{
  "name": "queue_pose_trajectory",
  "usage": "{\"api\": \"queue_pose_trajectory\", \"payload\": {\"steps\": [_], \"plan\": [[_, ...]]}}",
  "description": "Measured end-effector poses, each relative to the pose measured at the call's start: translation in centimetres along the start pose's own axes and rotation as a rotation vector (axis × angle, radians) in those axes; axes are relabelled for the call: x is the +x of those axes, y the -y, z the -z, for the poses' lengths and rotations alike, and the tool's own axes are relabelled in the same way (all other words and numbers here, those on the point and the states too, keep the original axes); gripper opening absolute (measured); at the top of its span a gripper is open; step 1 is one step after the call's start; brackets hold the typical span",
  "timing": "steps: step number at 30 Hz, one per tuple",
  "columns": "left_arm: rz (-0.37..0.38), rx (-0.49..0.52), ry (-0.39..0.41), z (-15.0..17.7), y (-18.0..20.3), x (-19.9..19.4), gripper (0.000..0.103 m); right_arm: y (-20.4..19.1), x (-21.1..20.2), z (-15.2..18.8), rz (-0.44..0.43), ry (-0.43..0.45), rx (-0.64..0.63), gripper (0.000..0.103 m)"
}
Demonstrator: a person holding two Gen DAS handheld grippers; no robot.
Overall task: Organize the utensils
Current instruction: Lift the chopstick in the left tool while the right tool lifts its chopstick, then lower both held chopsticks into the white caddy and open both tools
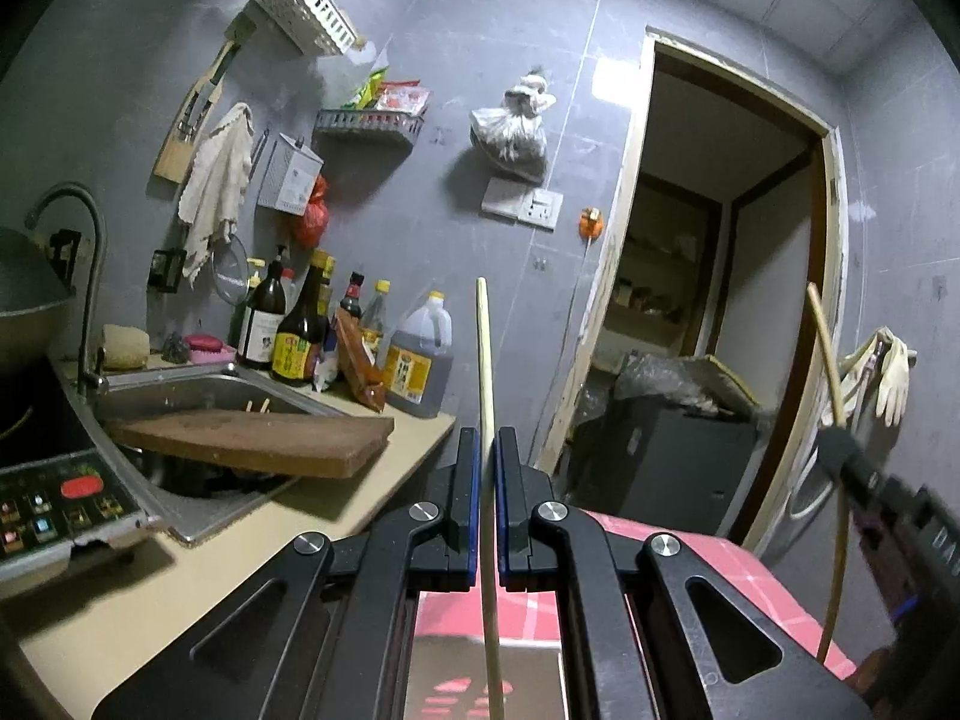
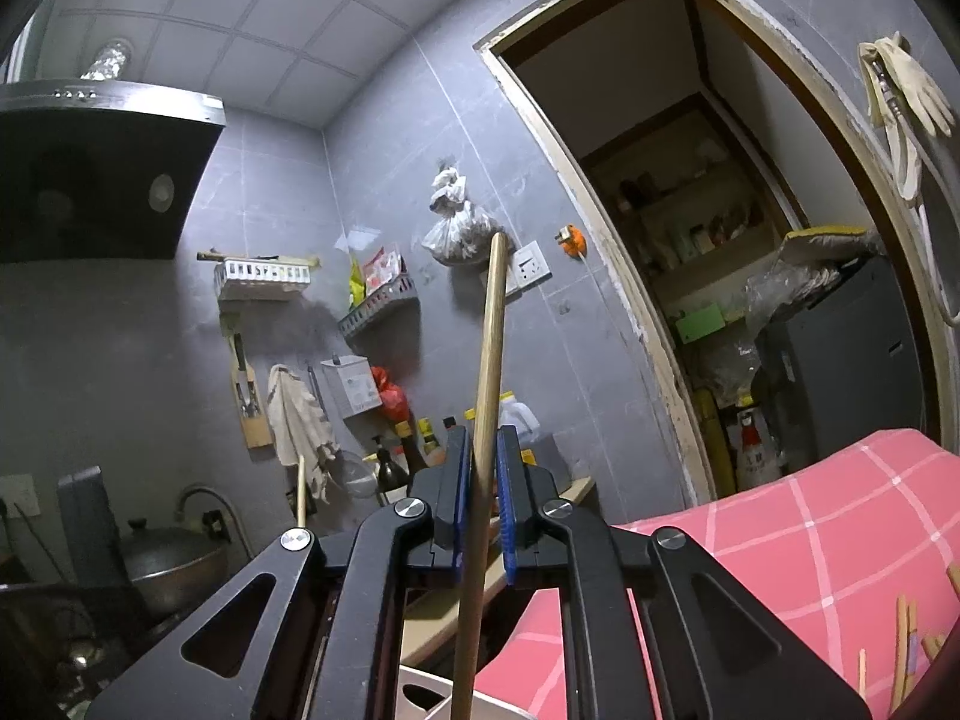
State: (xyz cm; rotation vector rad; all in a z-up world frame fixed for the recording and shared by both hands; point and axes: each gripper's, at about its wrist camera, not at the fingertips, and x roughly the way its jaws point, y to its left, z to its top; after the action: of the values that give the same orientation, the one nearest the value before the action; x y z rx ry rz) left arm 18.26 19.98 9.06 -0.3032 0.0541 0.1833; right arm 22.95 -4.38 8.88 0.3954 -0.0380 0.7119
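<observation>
- While both grippers point out toward the grey tiled wall and the doorway (image 1: 720, 312), each has its jaws closed tight on 1 wooden chopstick.
- The left gripper (image 1: 489, 480) clamps a pale chopstick (image 1: 485, 372) between its blue pads; the stick stands nearly upright, and its lower end runs out of the bottom of the left wrist view, so that end is cut off.
- The right gripper (image 2: 483, 480) pinches a darker chopstick (image 2: 489, 360), tilted slightly to the right at the top; its lower part passes behind a white rim (image 2: 432, 684) at the bottom edge, and what that rim belongs to cannot be told.
- In the left wrist view the right gripper shows at the far right, blurred, with its stick rising from it.
- In the right wrist view the pale stick's tip shows low on the left; the left gripper itself is hidden behind the right gripper's frame.
- A pink checked cloth (image 2: 828, 540) lies below both grippers; more wooden sticks (image 2: 906, 648) sit at its lower right corner, cut off and hard to count.
- The surface (image 1: 336, 498) on the left carries bottles (image 1: 300, 336), a sink (image 1: 198, 384) and a wooden cutting board (image 1: 258, 438) across it.
- 2 stick tips (image 1: 257, 405) poke up behind the board; the rest is hidden.
</observation>
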Motion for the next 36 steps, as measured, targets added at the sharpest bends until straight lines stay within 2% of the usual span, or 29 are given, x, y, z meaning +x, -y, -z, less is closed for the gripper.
{"api": "queue_pose_trajectory", "payload": {"steps": [16,20,27,32,34,36], "plan": [[0.004,0.022,-0.055,1.4,0.7,0.2,0.003,0.3,1.2,0.1,0.026,-0.010,-0.005,0.006],[0.007,0.045,-0.083,1.8,0.9,0.1,0.003,0.3,1.3,0.7,0.023,-0.073,-0.008,0.006],[0.042,0.101,-0.143,2.8,1.6,-0.4,0.003,0.1,-0.3,1.3,0.025,-0.209,-0.089,0.006],[0.063,0.107,-0.195,3.3,1.8,-0.4,0.003,0.7,-1.3,1.9,0.036,-0.292,-0.079,0.009],[0.067,0.105,-0.212,3.6,1.8,-0.5,0.004,0.9,-1.6,2.0,0.039,-0.316,-0.072,0.009],[0.076,0.099,-0.218,3.7,1.8,-0.8,0.011,1.0,-1.9,2.1,0.040,-0.330,-0.067,0.010]]}}
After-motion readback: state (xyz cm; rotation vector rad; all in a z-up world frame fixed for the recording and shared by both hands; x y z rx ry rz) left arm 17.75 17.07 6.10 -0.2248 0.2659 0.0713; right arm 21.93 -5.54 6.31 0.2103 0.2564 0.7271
